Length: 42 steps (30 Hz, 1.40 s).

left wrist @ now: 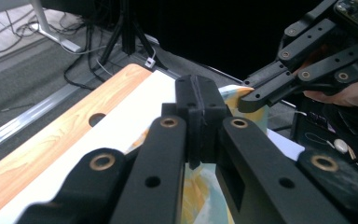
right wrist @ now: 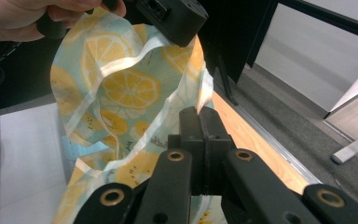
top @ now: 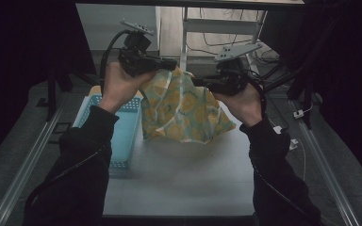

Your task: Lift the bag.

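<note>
The lemon-print cloth point(top: 184, 110) hangs between both grippers above the bench point(top: 184, 179): the left gripper point(top: 172, 63) pinches its top edge, and the right gripper point(top: 195, 82) pinches the opposite edge.

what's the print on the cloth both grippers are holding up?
Orange and yellow citrus slices on the pale mint-green fabric cloth, with white hem edges. Clearest in the right gripper view.

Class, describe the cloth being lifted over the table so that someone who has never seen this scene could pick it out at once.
Start at the white table with the light blue basket on its left side. Above the table, right of the basket, hangs a cloth held up at its top by the left tool and right tool. Its pale green fabric printed with yellow lemon slices sets it apart.
</note>
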Each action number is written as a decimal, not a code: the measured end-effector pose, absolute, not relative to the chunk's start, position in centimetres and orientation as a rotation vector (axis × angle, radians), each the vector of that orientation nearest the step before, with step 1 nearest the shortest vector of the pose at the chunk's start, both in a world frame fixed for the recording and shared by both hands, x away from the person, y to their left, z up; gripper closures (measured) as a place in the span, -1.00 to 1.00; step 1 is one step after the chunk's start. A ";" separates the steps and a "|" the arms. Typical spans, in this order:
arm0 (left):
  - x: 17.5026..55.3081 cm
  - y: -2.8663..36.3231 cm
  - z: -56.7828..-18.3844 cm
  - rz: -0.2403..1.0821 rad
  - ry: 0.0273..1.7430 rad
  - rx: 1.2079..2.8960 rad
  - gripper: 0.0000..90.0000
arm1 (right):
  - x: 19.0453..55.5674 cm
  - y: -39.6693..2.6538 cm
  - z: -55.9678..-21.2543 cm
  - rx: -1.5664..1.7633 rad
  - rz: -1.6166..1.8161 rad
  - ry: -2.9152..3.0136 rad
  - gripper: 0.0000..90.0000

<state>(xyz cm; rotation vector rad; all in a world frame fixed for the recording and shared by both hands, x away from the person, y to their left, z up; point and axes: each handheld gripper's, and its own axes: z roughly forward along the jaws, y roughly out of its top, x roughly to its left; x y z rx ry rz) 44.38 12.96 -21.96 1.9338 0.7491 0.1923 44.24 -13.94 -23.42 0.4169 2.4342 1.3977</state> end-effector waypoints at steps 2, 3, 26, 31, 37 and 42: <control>44.5 13.0 -22.1 0.201 0.751 1.931 1.00 | 44.3 -13.8 -23.4 0.418 1.396 2.434 1.00; 44.6 13.0 -22.2 0.204 0.751 1.931 1.00 | 44.4 -13.7 -23.4 0.420 1.393 2.436 1.00; 47.2 12.5 -30.6 0.178 0.810 2.005 0.98 | 47.4 -12.4 -30.9 0.523 1.302 2.501 0.99; 47.6 12.3 -32.1 0.152 0.829 2.015 0.98 | 47.7 -12.4 -32.3 0.543 1.305 2.510 0.97; 47.9 11.9 -33.7 0.157 0.840 2.032 0.94 | 48.1 -12.5 -33.7 0.583 1.296 2.519 0.93; 48.0 12.0 -34.2 0.169 0.856 2.017 0.67 | 48.2 -12.8 -34.0 0.608 1.317 2.506 0.80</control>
